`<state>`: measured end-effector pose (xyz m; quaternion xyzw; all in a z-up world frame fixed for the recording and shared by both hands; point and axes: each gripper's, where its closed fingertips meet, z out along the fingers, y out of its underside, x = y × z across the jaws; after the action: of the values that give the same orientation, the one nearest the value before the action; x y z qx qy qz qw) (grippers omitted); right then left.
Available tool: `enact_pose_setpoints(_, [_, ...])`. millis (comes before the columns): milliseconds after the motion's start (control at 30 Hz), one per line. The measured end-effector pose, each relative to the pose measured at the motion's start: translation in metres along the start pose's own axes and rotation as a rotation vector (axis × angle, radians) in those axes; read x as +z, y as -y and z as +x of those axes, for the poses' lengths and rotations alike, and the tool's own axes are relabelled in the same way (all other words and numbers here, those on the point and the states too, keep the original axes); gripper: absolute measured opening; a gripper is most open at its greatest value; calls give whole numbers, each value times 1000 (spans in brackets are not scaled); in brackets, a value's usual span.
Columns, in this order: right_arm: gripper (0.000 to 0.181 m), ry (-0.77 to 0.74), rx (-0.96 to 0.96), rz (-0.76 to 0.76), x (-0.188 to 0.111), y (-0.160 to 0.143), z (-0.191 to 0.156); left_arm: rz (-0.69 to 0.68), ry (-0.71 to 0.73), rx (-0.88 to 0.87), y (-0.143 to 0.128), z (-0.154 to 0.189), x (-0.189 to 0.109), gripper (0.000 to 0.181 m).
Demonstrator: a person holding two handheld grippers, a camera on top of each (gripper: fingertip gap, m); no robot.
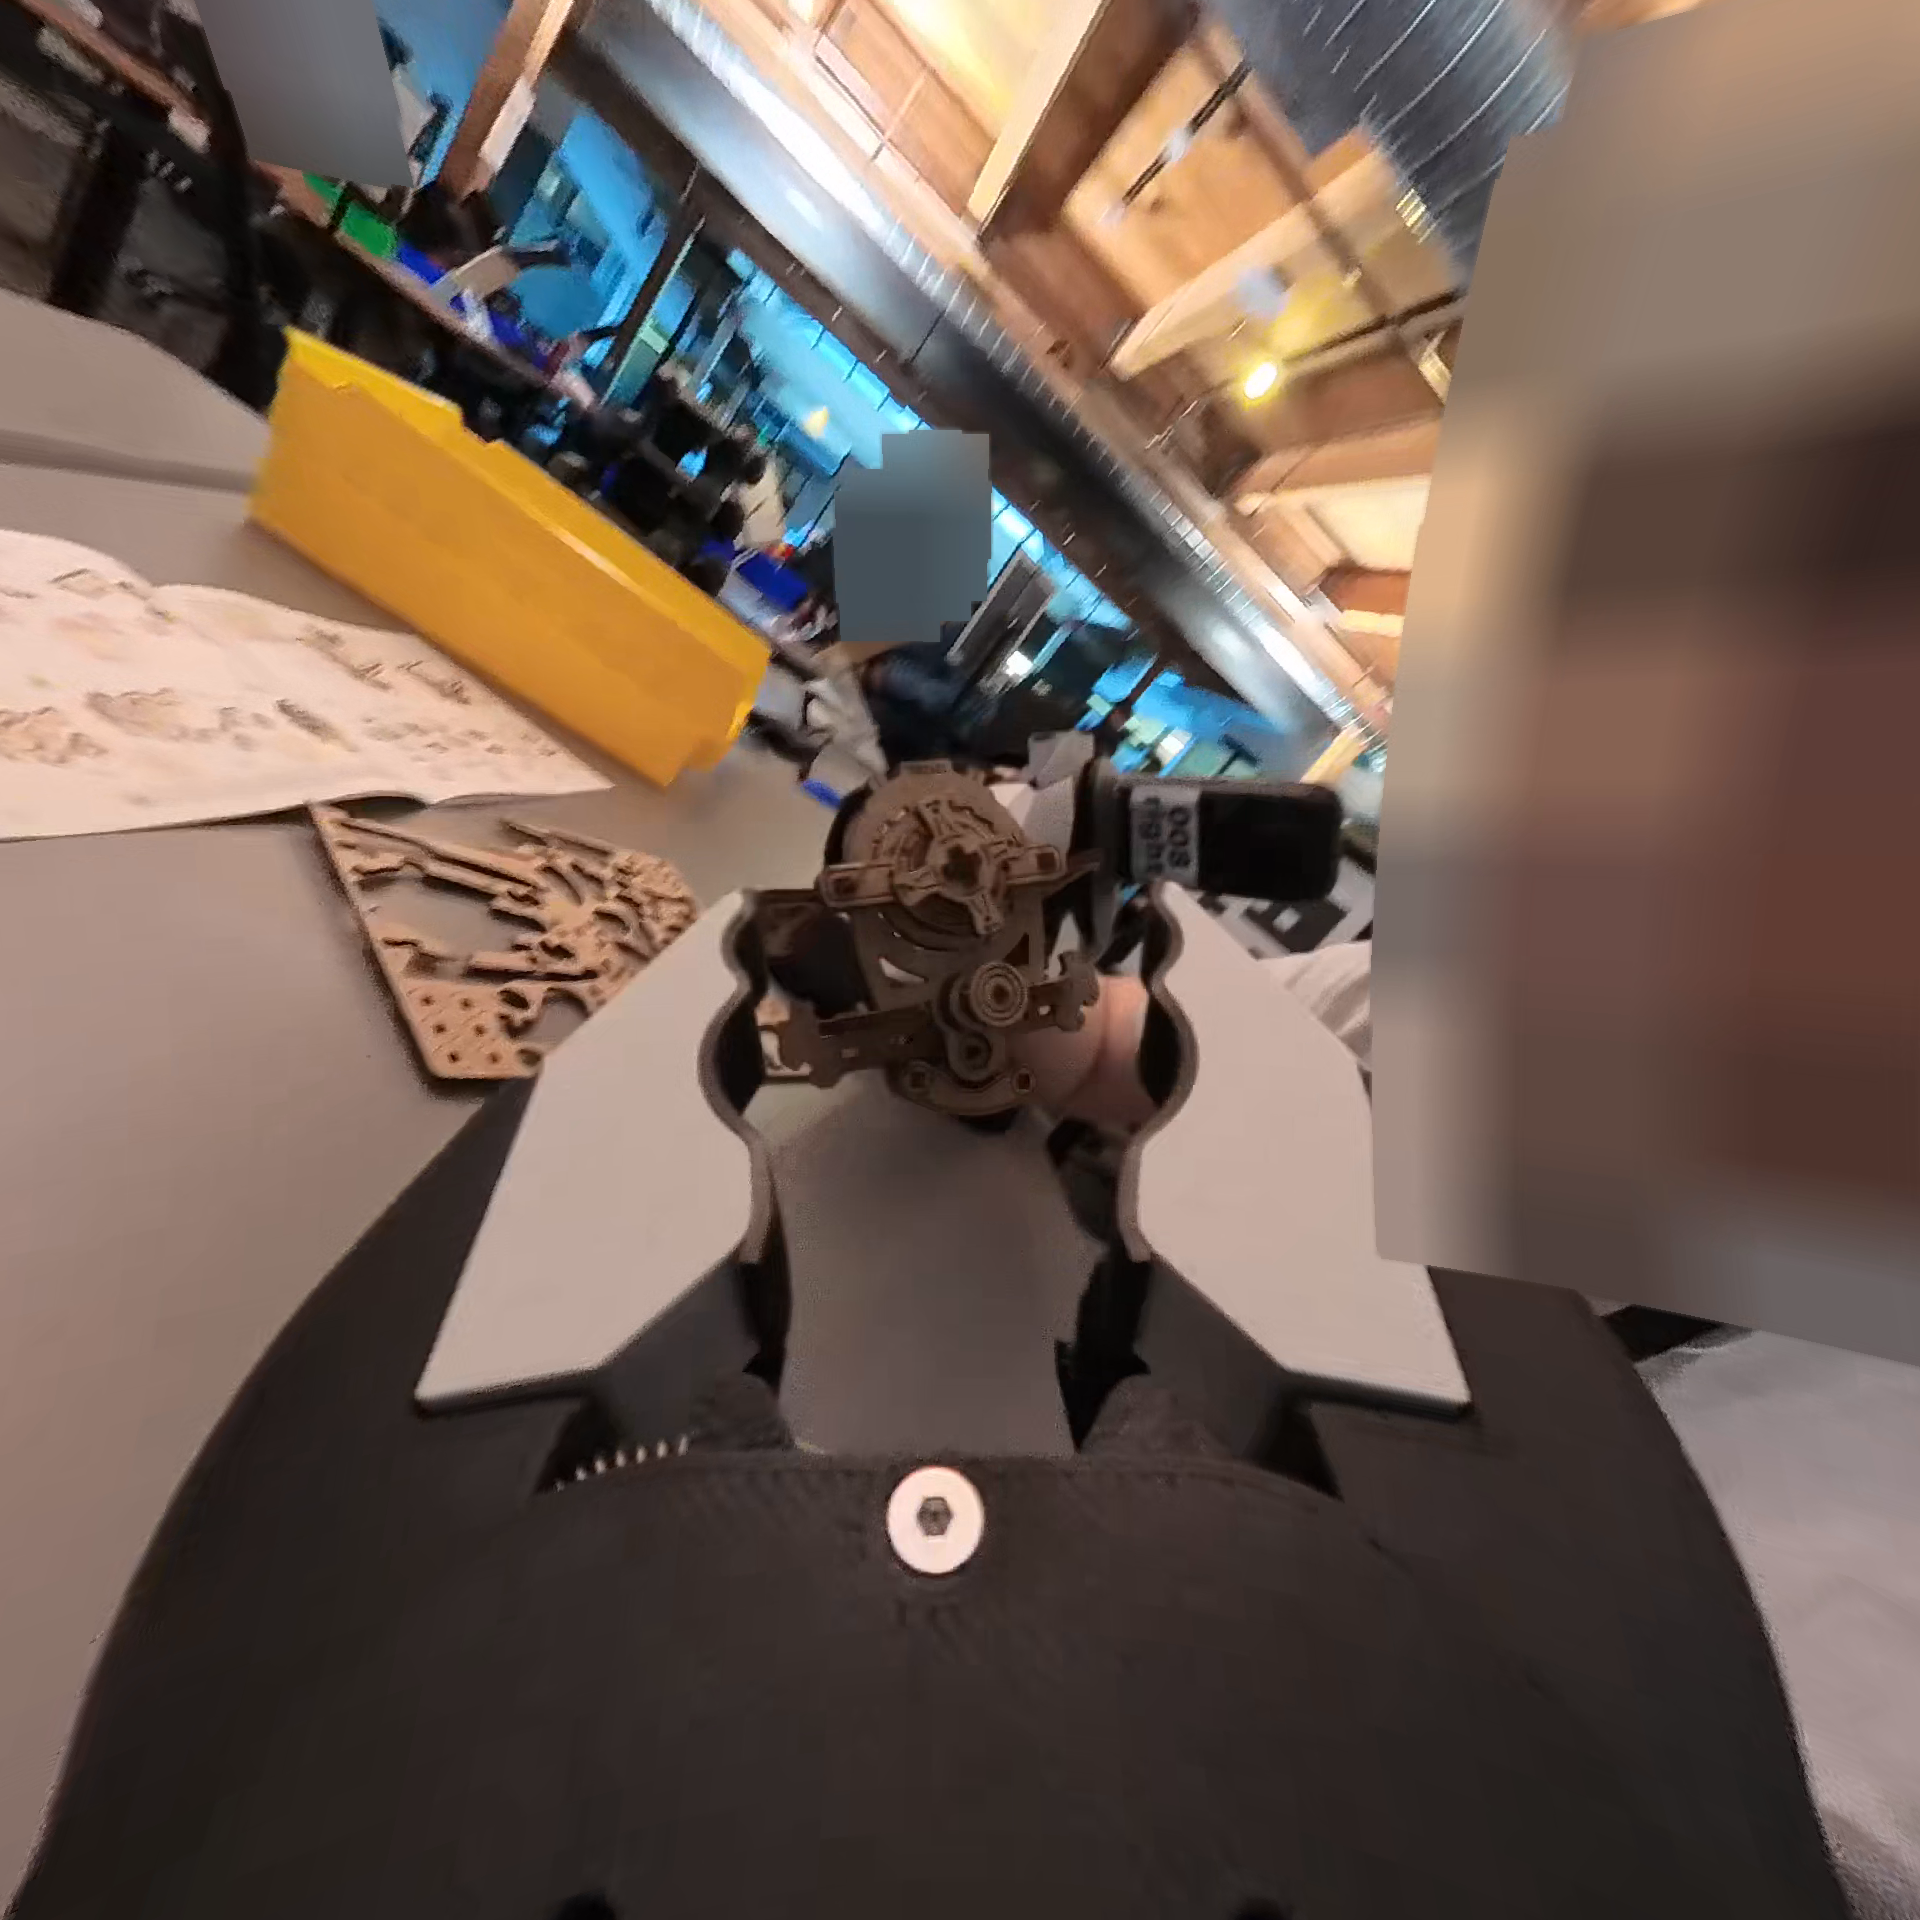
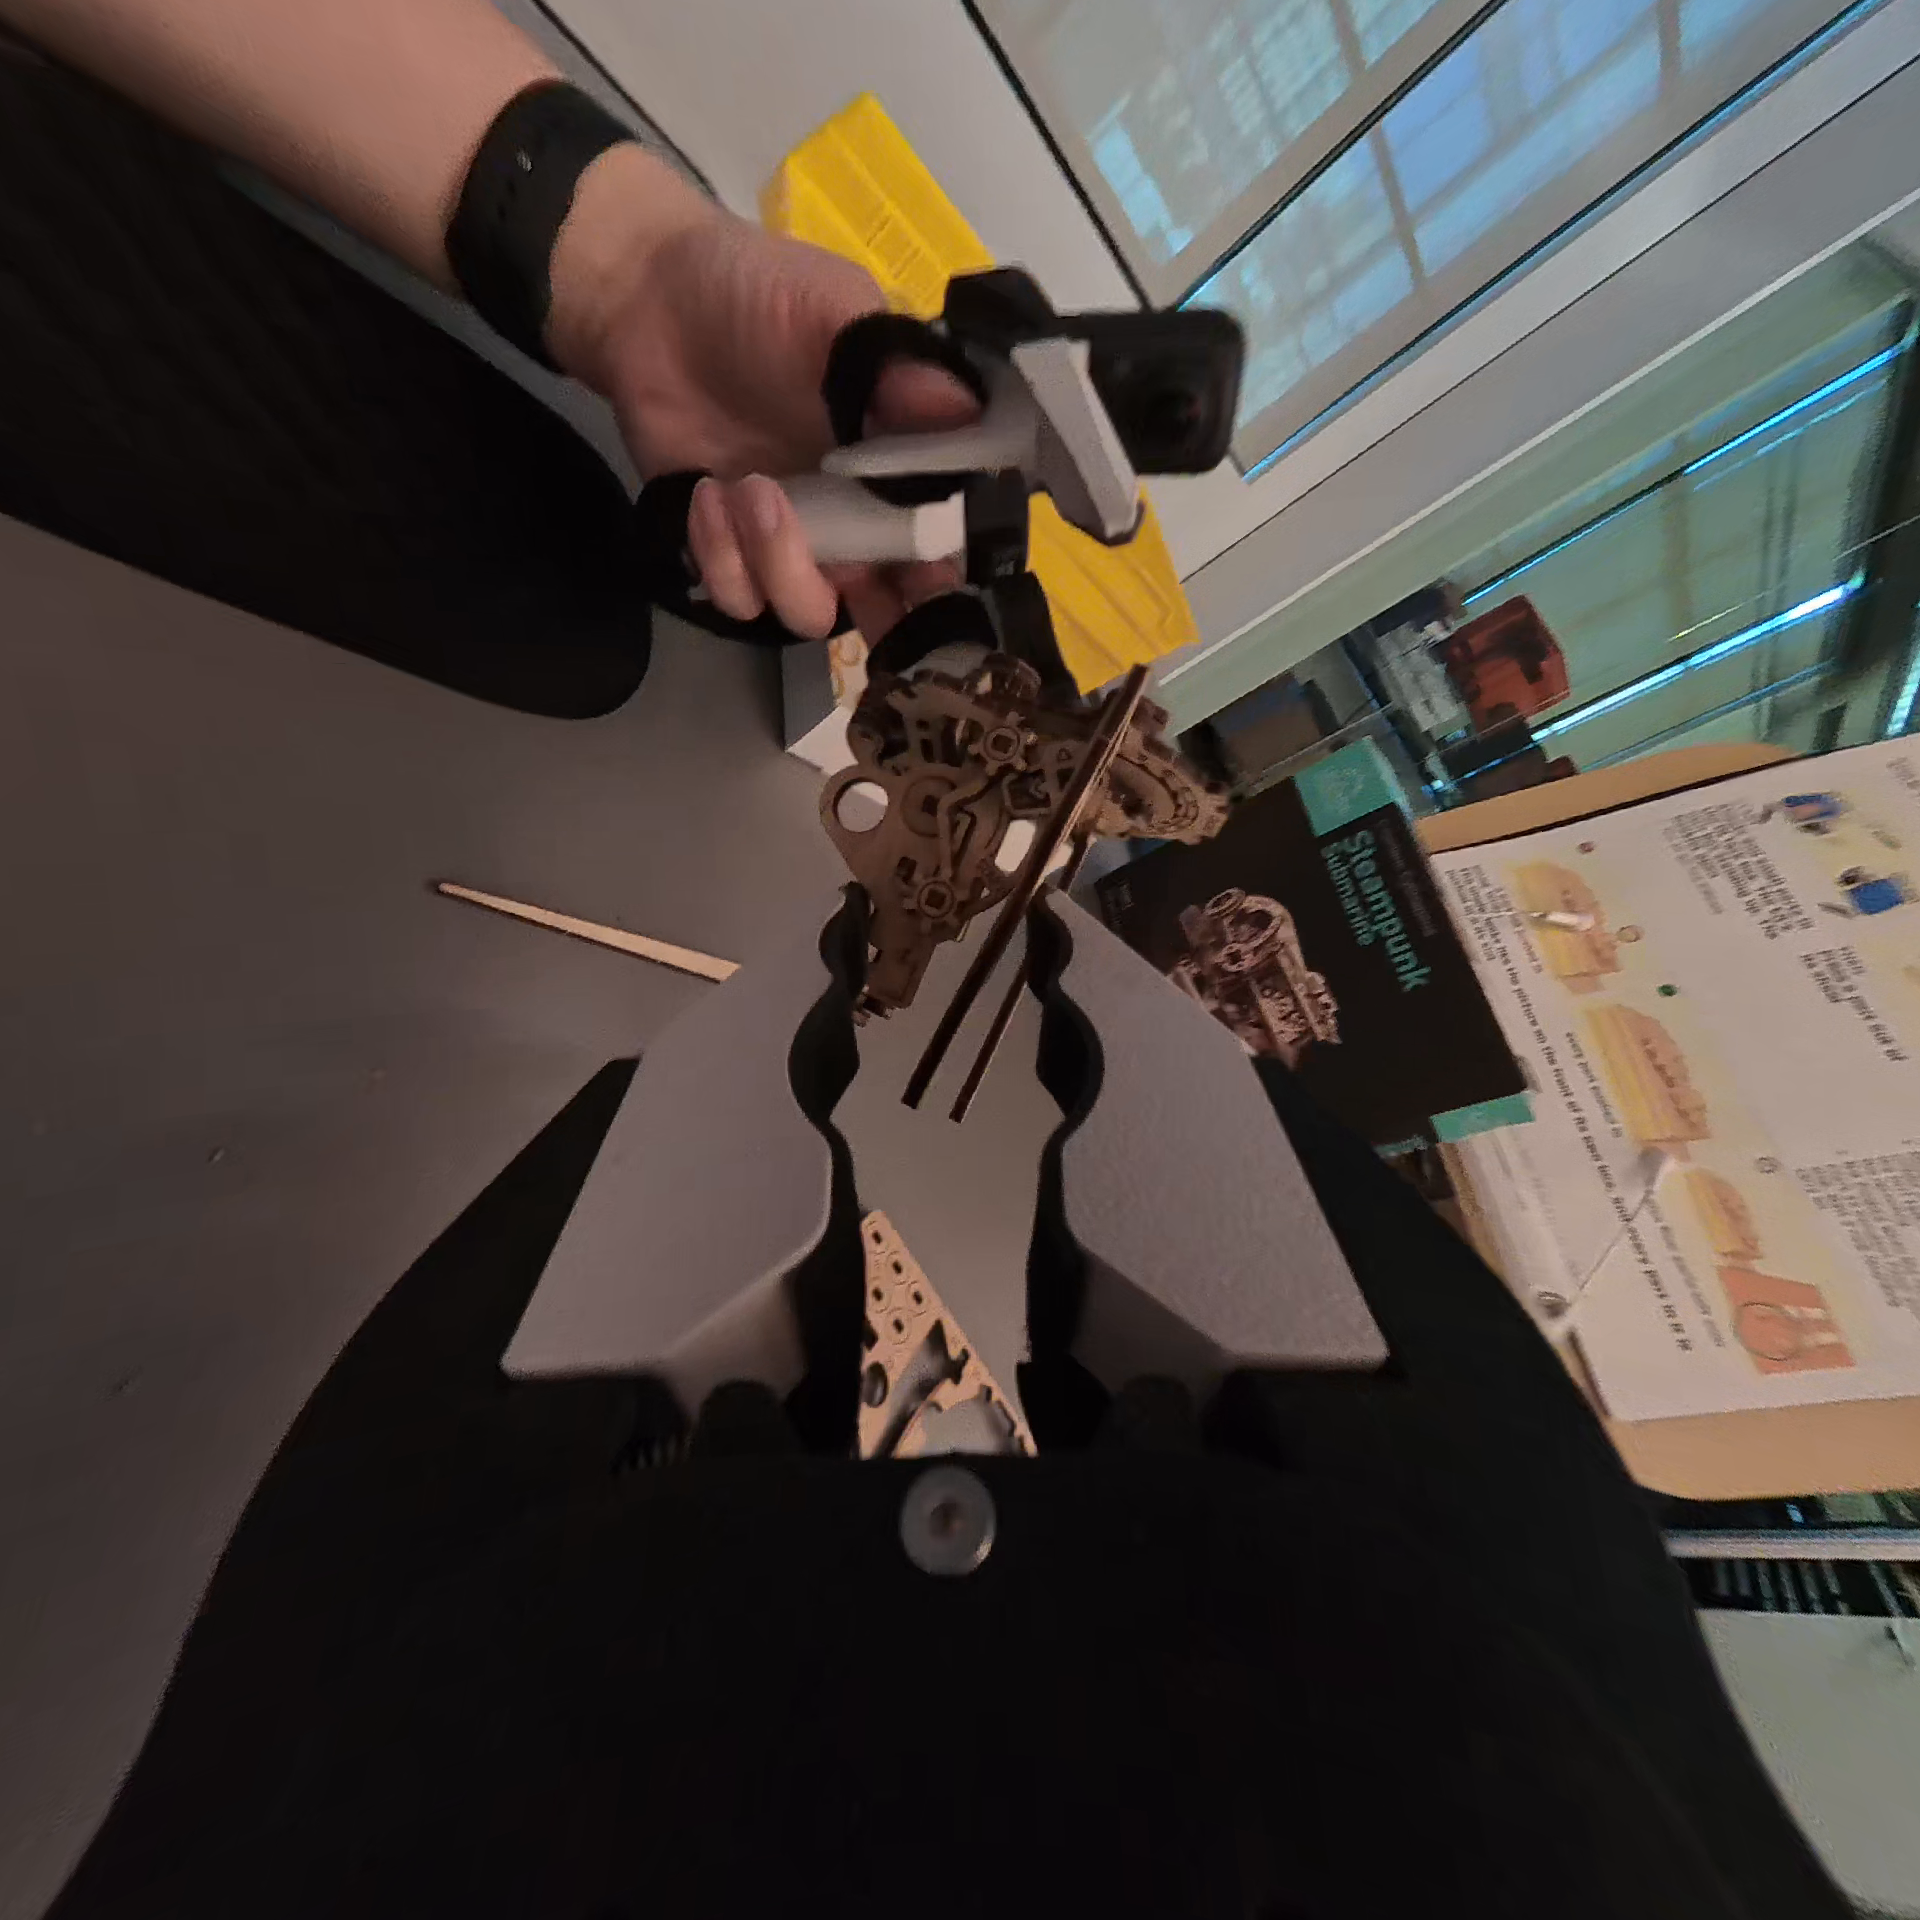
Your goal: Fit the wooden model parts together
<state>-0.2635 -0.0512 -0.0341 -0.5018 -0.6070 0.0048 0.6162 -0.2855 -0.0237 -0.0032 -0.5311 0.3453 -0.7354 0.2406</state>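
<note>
Wooden model [image 1: 940, 940]: I see it lifted above the tabletop [image 1: 208, 1091], between my two grippers; in the left wrist view it sits right at the finger ends, its round geared face turned to the camera

Left gripper [image 1: 951, 971]: its jaws are spread around the model; I cannot tell if the tips really press it, because the model covers the contact places

Right gripper [image 2: 940, 951]: the jaws are partly closed on the lower edge of the model [image 2: 997, 810]; the left tip touches the brown plate, while two thin dark slats [image 2: 997, 977] run down between the fingers, close to the right tip; firm pinch or only touch, I cannot tell

Hand [image 2: 727, 384]: in the right wrist view a person's hand with a black wrist band holds the other gripper's handle just above the model

Parts sheet [image 1: 499, 935]: a cut-out wooden sheet lies flat on the tabletop, left of the model; a piece of such a sheet shows low between my right fingers

Around: yellow bin [image 1: 499, 551] and open instruction booklet [image 1: 239, 696] on the left; thin wooden stick [image 2: 587, 930] lying alone; dark box [image 2: 1320, 966] and printed sheet [image 2: 1714, 1091] at right

Hard to see: the background is blurred and tilted; the far side of the model is hidden; grey patches cover the right part of the left view
</note>
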Motion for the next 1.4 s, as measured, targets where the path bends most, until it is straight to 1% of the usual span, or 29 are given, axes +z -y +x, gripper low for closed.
enact_pose_setpoints(33, [29, 16, 13, -5, 1, -3, -2, -25, 27, 16, -3, -2, 1, 74])
enact_pose_setpoints(167, [28, 40, 52, -25, 6, -14, -4, -48, 97, 22, -9, -16, 2, 71])
enact_pose_setpoints(267, [28, 50, 37, -62, 10, -27, -8, -118, 183, 50, -20, -32, -1, 69])
enact_pose_setpoints(333, [28, 77, 37, -60, 13, -31, -14, -133, 237, 68, -23, -41, -2, 68])
enact_pose_setpoints(467, [26, 146, 77, -48, 16, -38, -25, -180, 282, 71, -31, -52, -5, 62])
enact_pose_setpoints(567, [25, 185, 90, -63, 17, -45, -29, -225, 302, 73, -39, -56, -5, 55])
enact_pose_setpoints(633, [25, 228, 102, -58, 17, -47, -36, -229, 306, 59, -41, -58, -4, 50])
enact_pose_setpoints(800, [25, 327, 173, -56, 18, -54, -49, -245, 348, 53, -44, -63, -5, 44])
enact_pose_setpoints(1033, [27, 391, 219, -38, 15, -58, -56, -314, 407, 105, -54, -67, -2, 43])
enact_pose_setpoints(1100, [30, 395, 221, -43, 13, -60, -56, -319, 415, 110, -55, -68, -2, 43])
enact_pose_setpoints(1300, [34, 427, 184, -91, 7, -69, -60, -334, 422, 127, -57, -67, -1, 42])
enact_pose_setpoints(1400, [34, 461, 179, -85, 3, -67, -64, -359, 425, 142, -60, -66, 0, 43])
